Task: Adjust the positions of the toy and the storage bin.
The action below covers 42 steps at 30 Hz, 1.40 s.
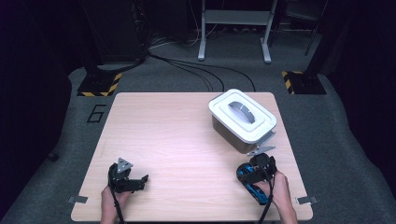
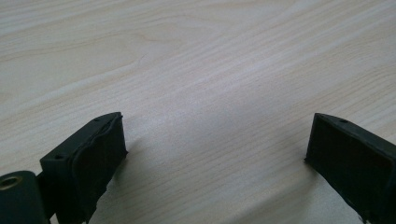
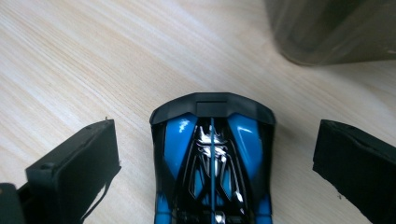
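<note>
While the left tool [image 1: 140, 179] is idling open near the table's [image 1: 177, 140] front-left corner, the open right tool [image 3: 215, 154] is straddling the toy car [image 3: 212, 158] near the front-right corner, likely light, hard, glossy, best pinched across its flanks.

A single figure can be read: a dark "6" [image 1: 95, 114] marked on the grey floor [image 1: 56, 135], just beside the far left corner of the tabletop [image 1: 163, 140] in the high view. Yellow-and-black warning stripes [image 1: 100, 86] edge the base plate of a stand on the floor to the left, and the same striping [image 1: 290, 81] sits on the stand base to the right; they carry no words. The toy car [image 3: 212, 158] in the right gripper view bears a silver emblem on its blue and black body, with no letters legible in it.
</note>
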Tool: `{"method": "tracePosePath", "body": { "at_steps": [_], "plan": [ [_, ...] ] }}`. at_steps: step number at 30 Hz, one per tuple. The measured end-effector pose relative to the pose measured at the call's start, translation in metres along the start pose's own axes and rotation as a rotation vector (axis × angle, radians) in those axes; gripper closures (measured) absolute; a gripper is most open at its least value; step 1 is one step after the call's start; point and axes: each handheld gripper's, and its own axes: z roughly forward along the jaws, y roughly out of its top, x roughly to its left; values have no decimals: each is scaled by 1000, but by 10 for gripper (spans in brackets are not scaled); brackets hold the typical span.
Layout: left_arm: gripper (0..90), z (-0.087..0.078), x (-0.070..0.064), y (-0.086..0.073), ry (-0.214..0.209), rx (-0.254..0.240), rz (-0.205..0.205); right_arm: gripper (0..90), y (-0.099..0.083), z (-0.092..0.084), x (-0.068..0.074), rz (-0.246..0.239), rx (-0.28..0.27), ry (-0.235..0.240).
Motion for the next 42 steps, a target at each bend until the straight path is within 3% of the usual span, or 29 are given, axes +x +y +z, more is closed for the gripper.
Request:
{"method": "tracePosePath", "body": {
  "at_steps": [3, 5, 11, 16, 27, 28, 29, 42],
  "plan": [
    [47, 0, 0, 0, 0, 0, 0, 0, -4, -14, -8, 43, -49, -8],
    [47, 0, 0, 0, 0, -1, -1, 0, -5, -17, -10, 44, -62, -14],
    [46, 0, 0, 0, 0, 0, 0, 0, -7, -39, -28, 115, -113, -42],
    [46, 0, -1, 0, 1, 1, -7, 0, -2, -51, -36, 130, -137, -54],
    [37, 4, -1, 3, 0, -1, -12, 0, 33, -70, -47, 111, -191, -105],
    [36, 4, -1, 3, 0, -2, -13, 0, 36, -70, -49, 91, -195, -107],
    [36, 4, -1, 3, 0, -1, -13, 0, 39, -70, -48, 104, -192, -107],
    [36, 4, -1, 3, 1, 0, -9, 0, 85, -71, -55, 45, -202, -139]
  ]
}}
